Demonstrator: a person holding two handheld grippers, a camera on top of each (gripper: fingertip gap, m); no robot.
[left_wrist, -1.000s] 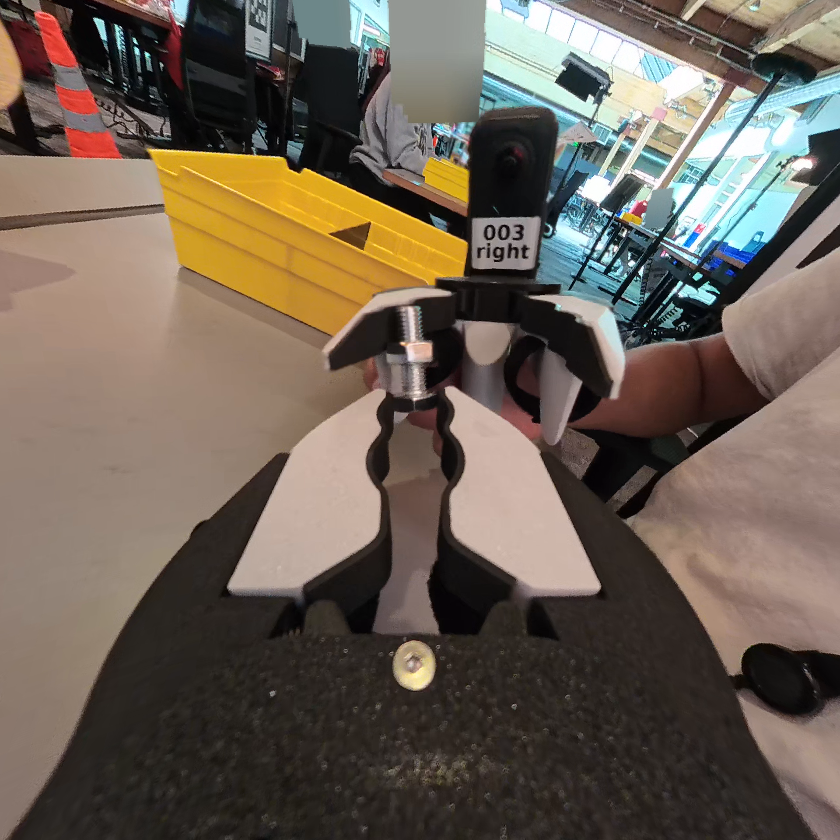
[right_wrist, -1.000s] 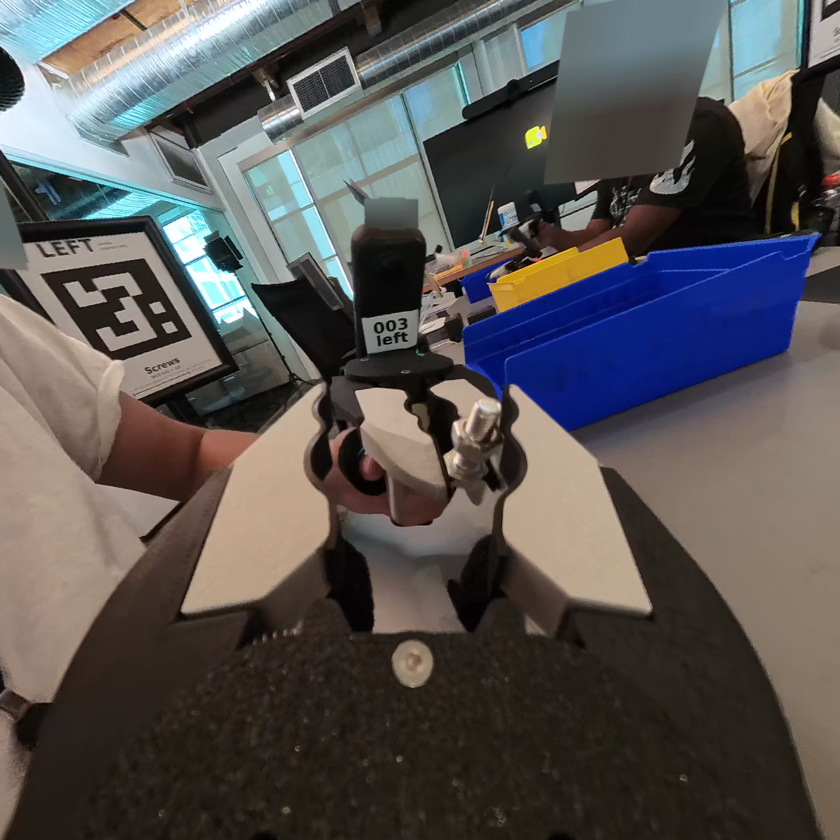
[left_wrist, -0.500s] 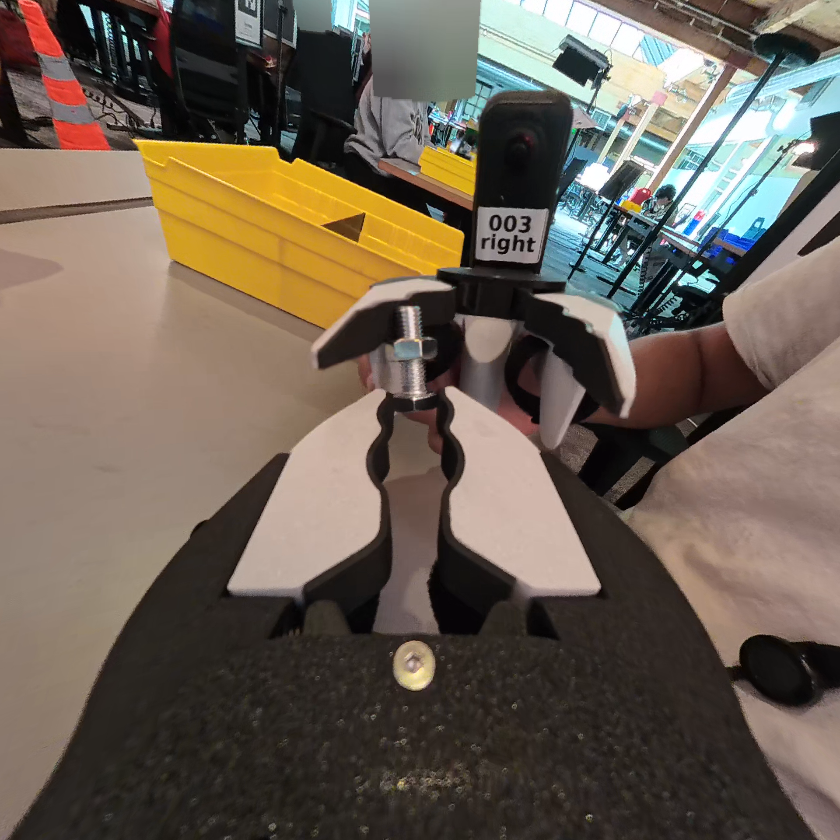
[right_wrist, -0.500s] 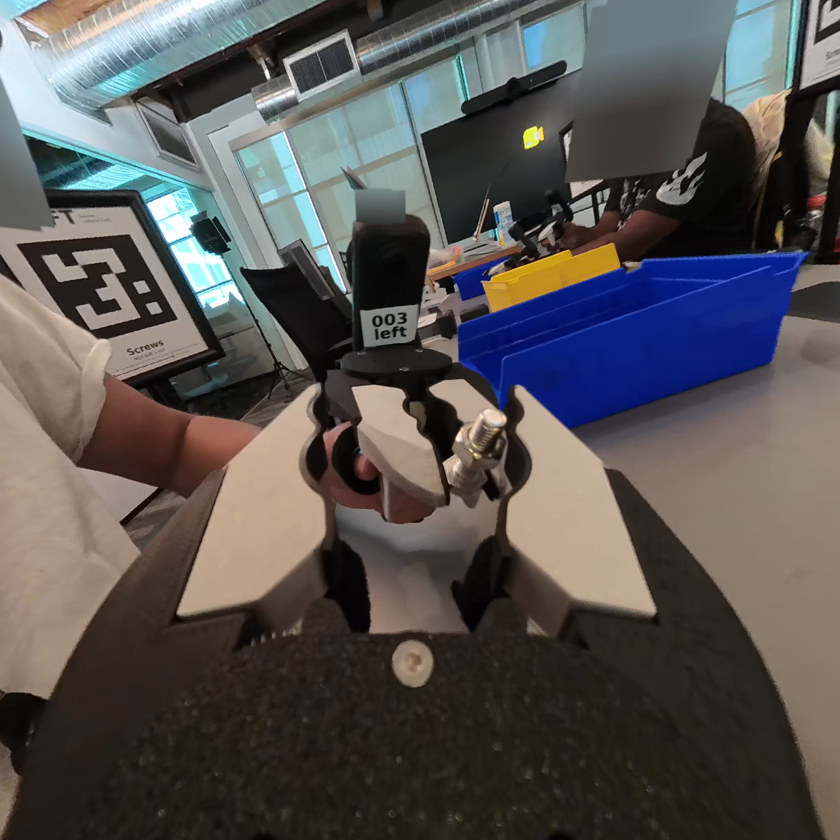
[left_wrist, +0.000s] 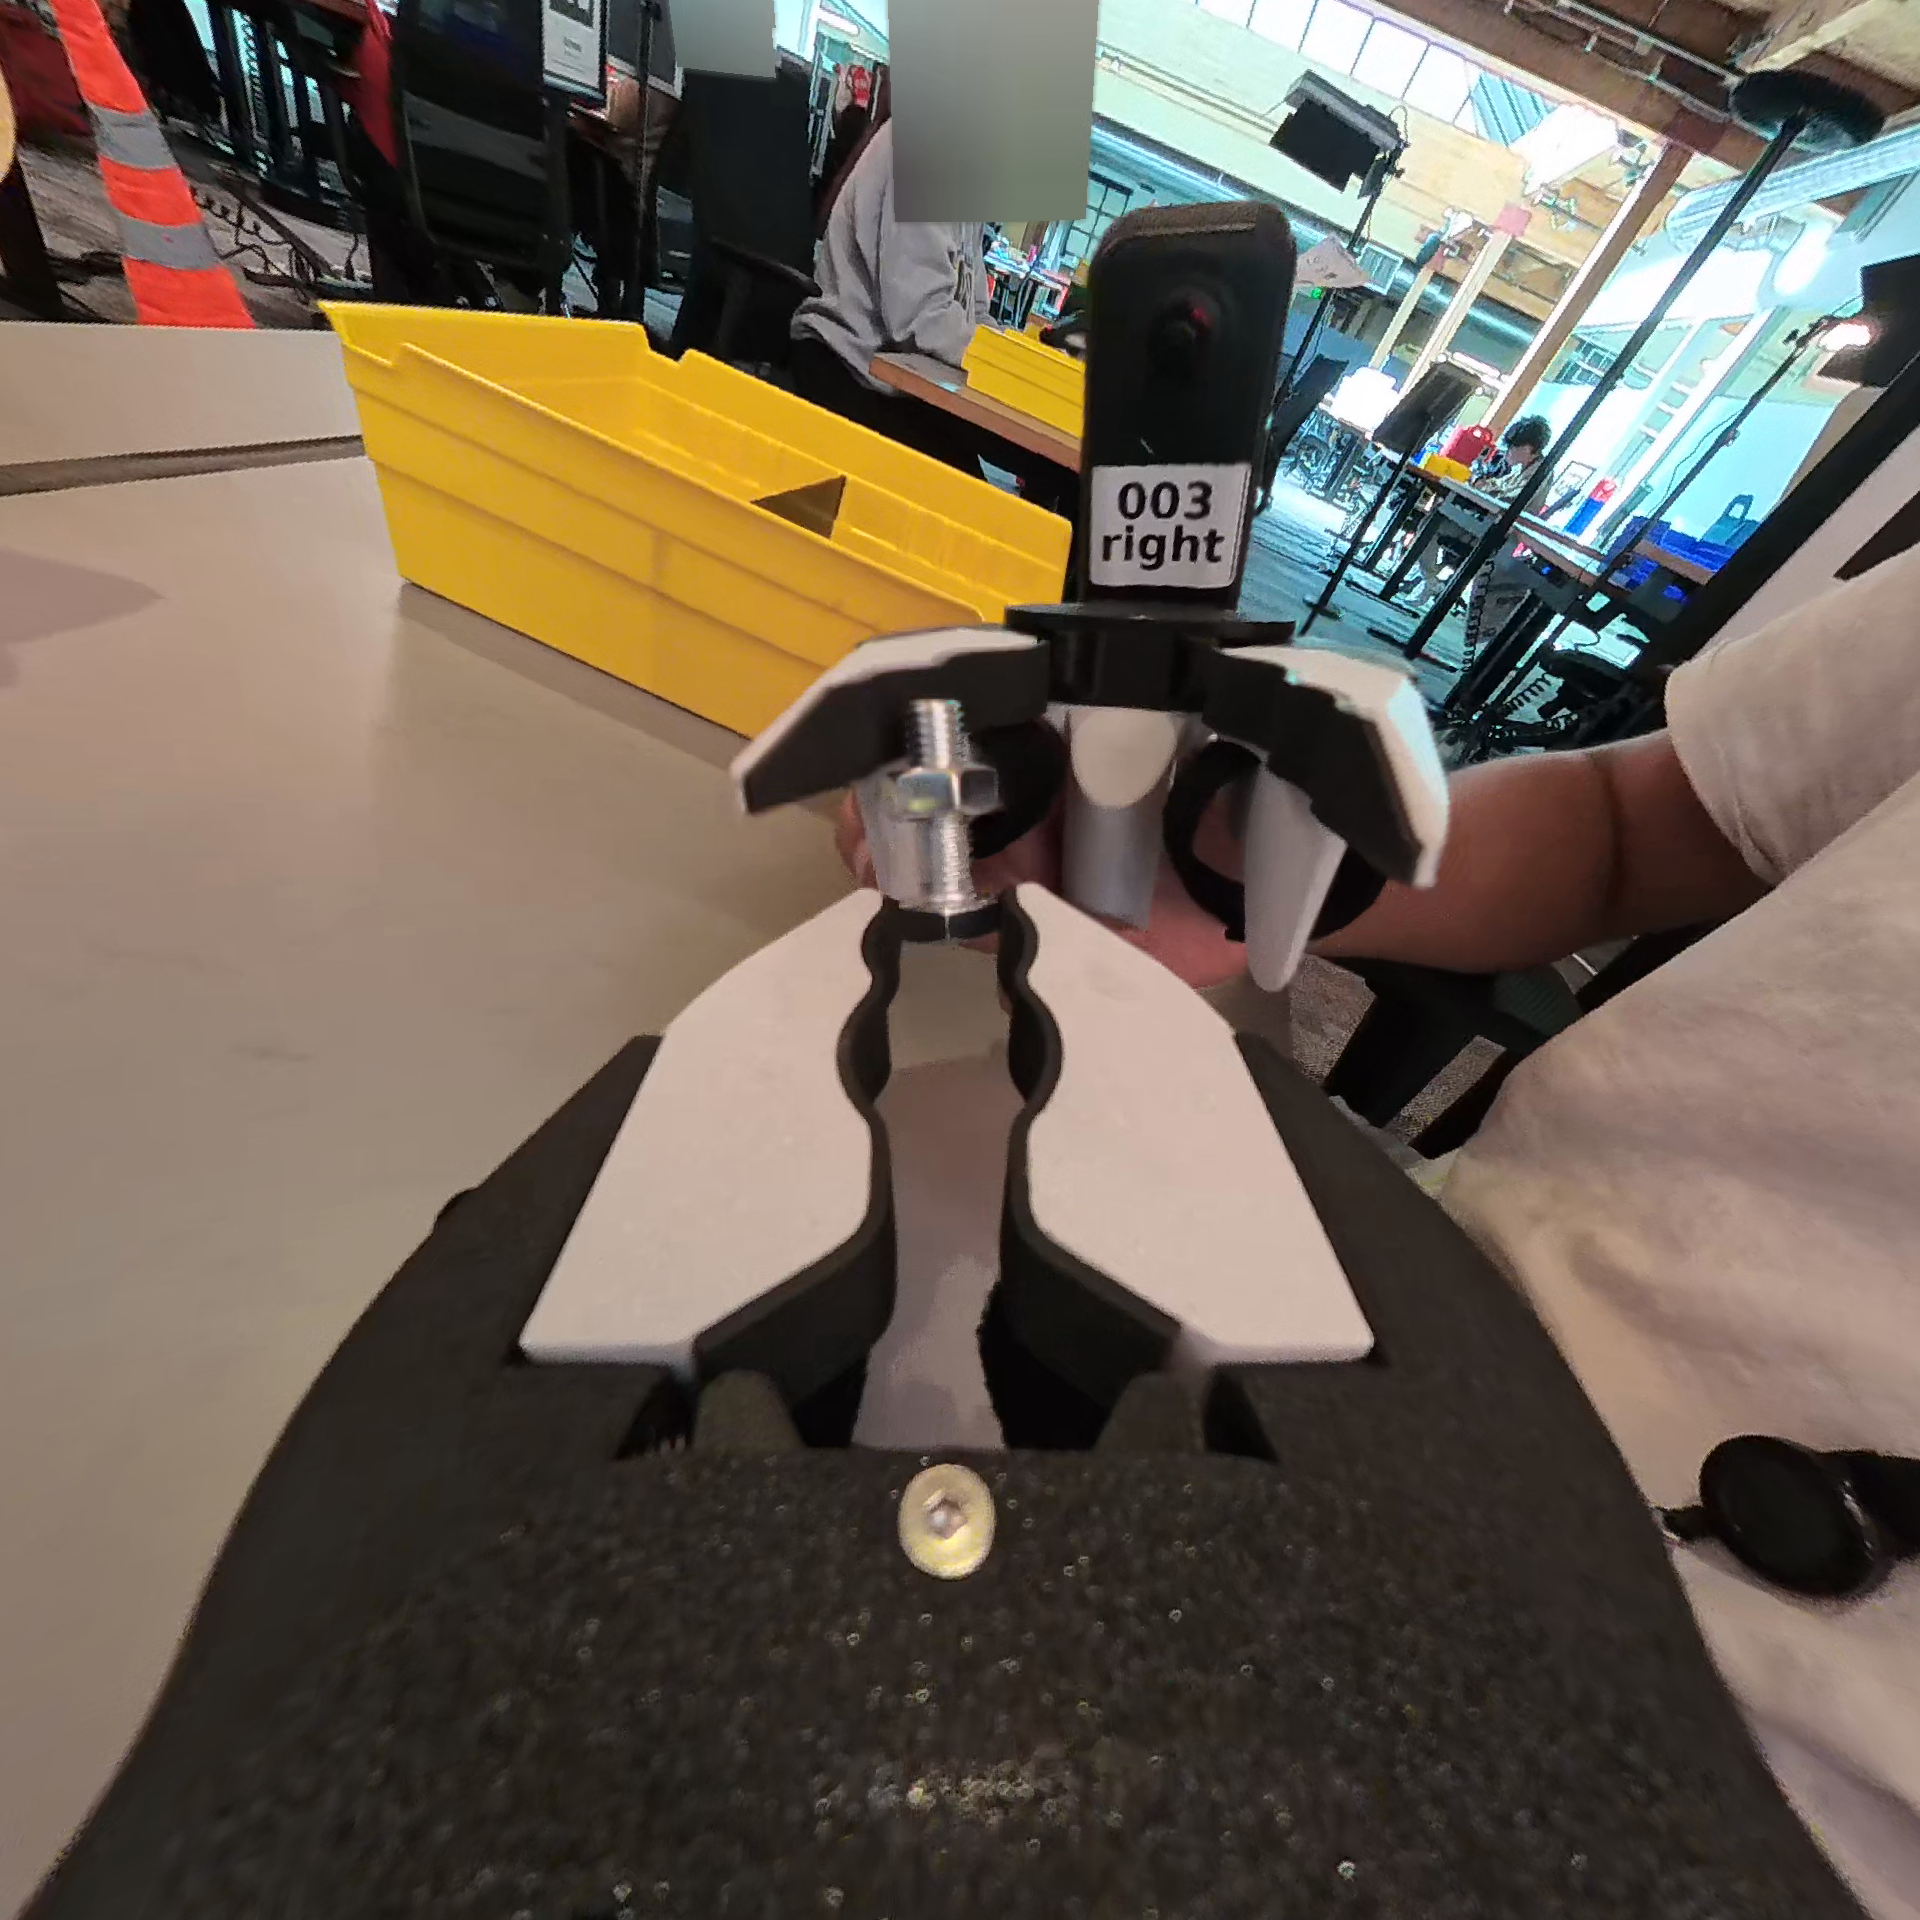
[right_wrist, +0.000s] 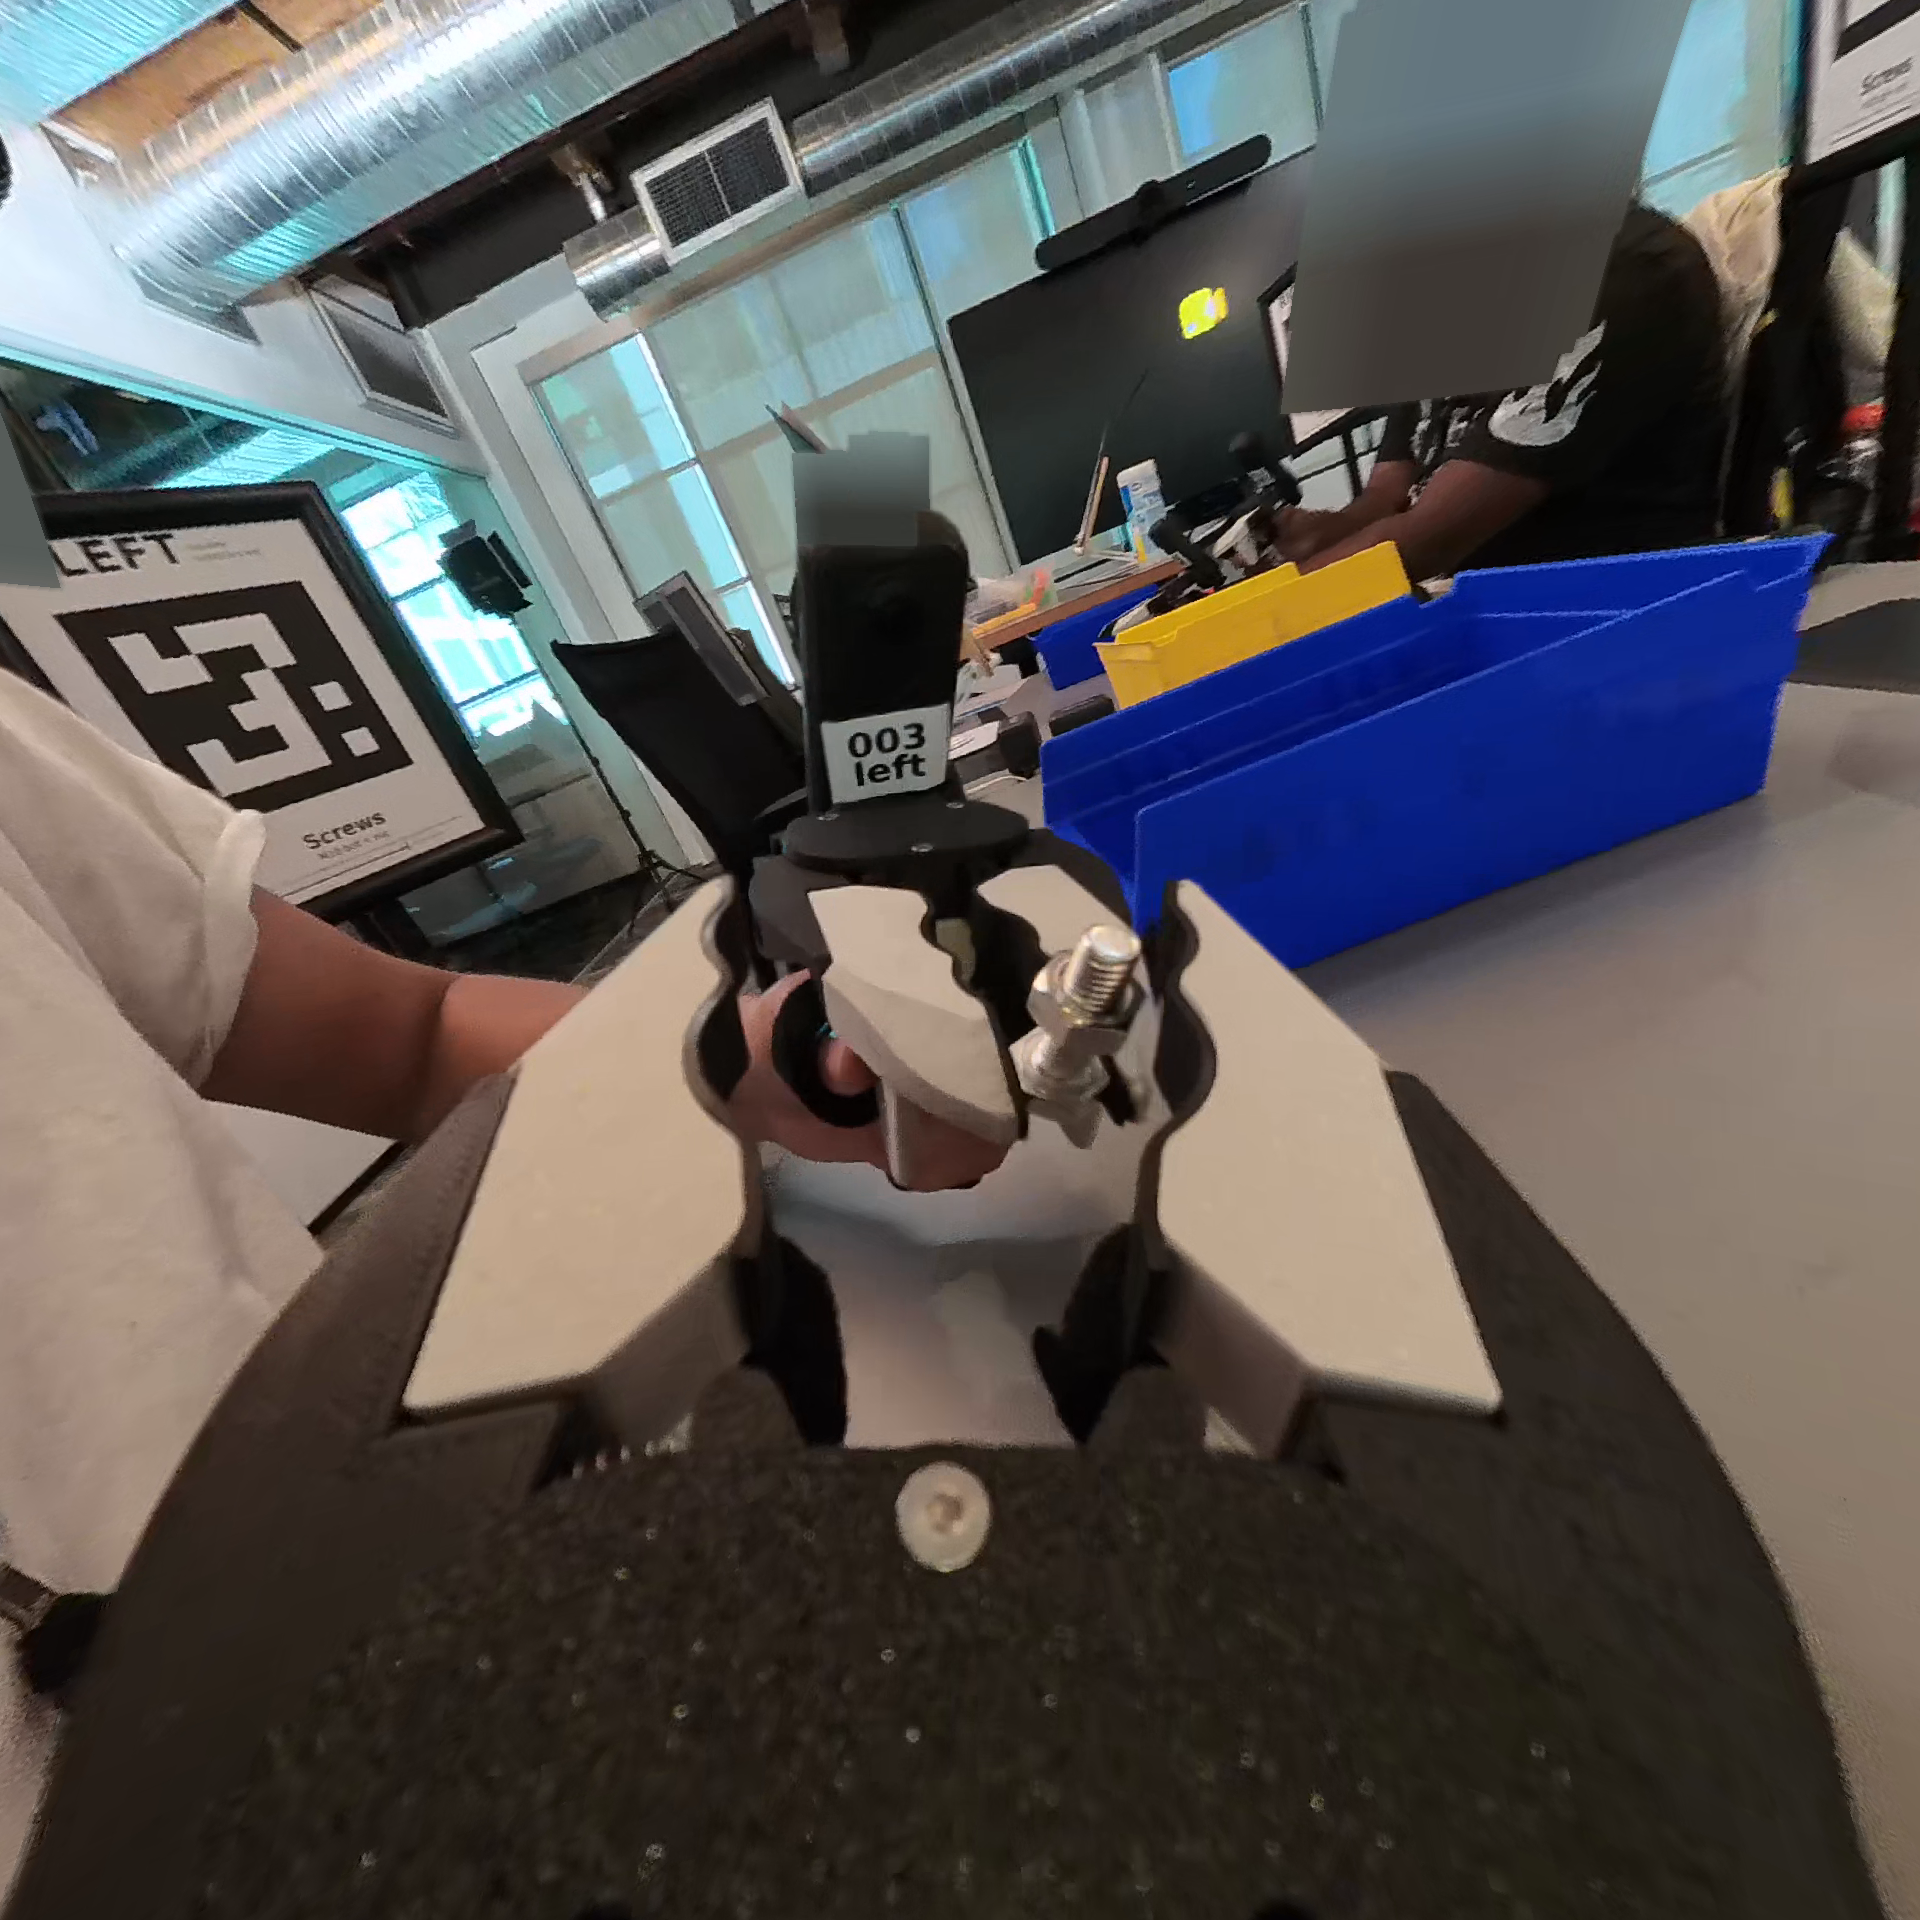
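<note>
On the pale tabletop (left_wrist: 260, 831), a yellow bin (left_wrist: 644, 520) stands far left in the left wrist view. The left tool (left_wrist: 948, 920) is clenched on the head of a silver bolt (left_wrist: 940, 821), which stands upright with a nut (left_wrist: 951, 790) threaded on its shank. Just beyond, the right tool (right_wrist: 940, 997) faces it, spread wide and released, its fingers on either side of the bolt, one fingertip (left_wrist: 831, 727) close behind the thread. In the right wrist view a blue bin (right_wrist: 1455, 748) sits far right.
</note>
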